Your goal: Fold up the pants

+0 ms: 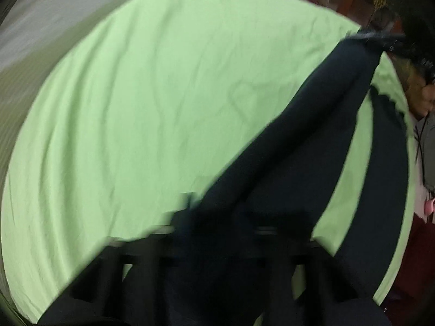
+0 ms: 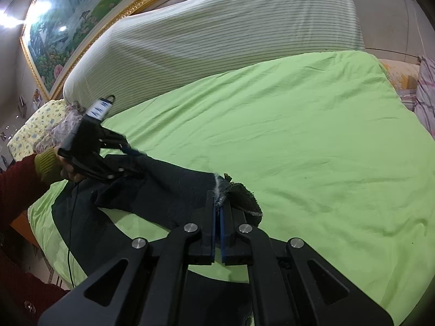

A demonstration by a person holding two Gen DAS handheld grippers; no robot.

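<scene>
Right gripper (image 2: 218, 212): my jaws are pressed together on the frayed hem (image 2: 221, 187) of the dark pants (image 2: 152, 190), a thin fold of cloth pinched between the blue pads (image 2: 223, 217).
Hem end: beyond my fingertips the leg's fuzzy lining flops onto the green sheet (image 2: 299, 135), on the side of the hem away from the person.
Pants: they lie across the near corner of the sheet, one leg running from the hem toward the left gripper (image 2: 133, 163), the rest trailing toward the bed's near edge.
Left gripper: it sits at the far end of that leg from the hem, held by a hand (image 2: 68, 168) in a red sleeve. Its own view is blurred, with dark cloth draped over the fingers; whether they grip the cloth or have let it go I cannot tell.
Striped pillow (image 2: 212, 30): well beyond the hem, at the head of the sheet.
Step in hand: I judge this an early fold, the leg stretched between my two tools and not yet laid over.
Next move: I should carry the hem across toward the waist end, keep the cloth taut, and set it down flat on the sheet.
</scene>
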